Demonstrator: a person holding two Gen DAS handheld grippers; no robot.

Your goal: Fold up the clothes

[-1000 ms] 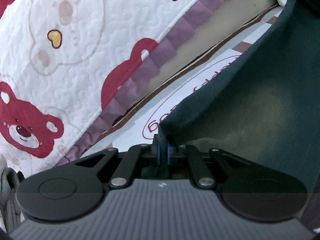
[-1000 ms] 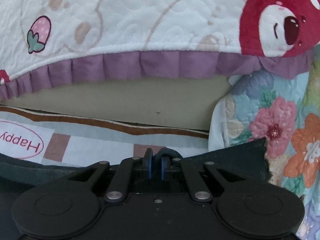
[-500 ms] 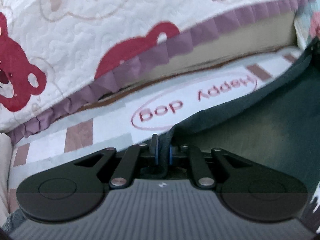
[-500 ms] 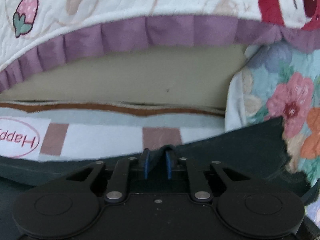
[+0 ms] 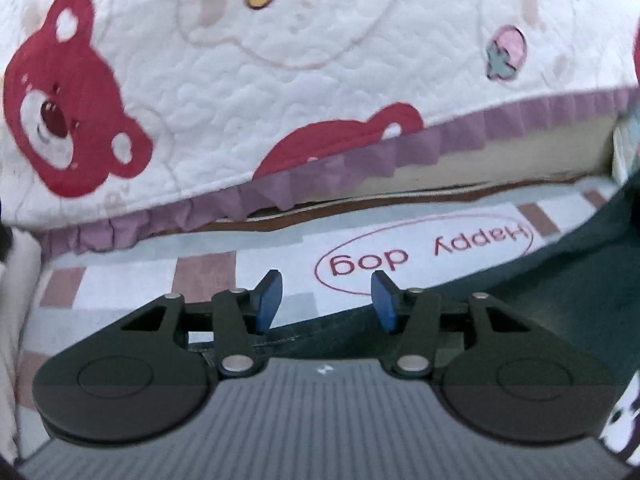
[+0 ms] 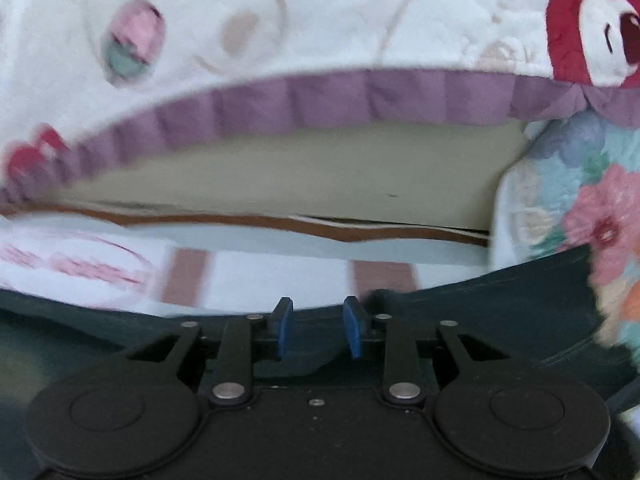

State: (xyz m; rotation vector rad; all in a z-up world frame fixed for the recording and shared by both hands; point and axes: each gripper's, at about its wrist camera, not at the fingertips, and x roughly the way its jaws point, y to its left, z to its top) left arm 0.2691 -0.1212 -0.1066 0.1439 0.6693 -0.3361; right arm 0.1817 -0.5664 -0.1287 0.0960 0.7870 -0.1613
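Left gripper: jaws opening, apart, pads clear of cloth.
Right gripper: jaws opening, nothing pinched.
Dark garment: flat on the "Happy dog" mat, under both grippers.

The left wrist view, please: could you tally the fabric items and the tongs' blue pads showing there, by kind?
White bear-print quilt with purple frill: 1
"Happy dog" checked sheet: 1
Dark green garment: 1
Blue pads of the left tongs, jaws opening, nothing pinched: 2
Total: 5
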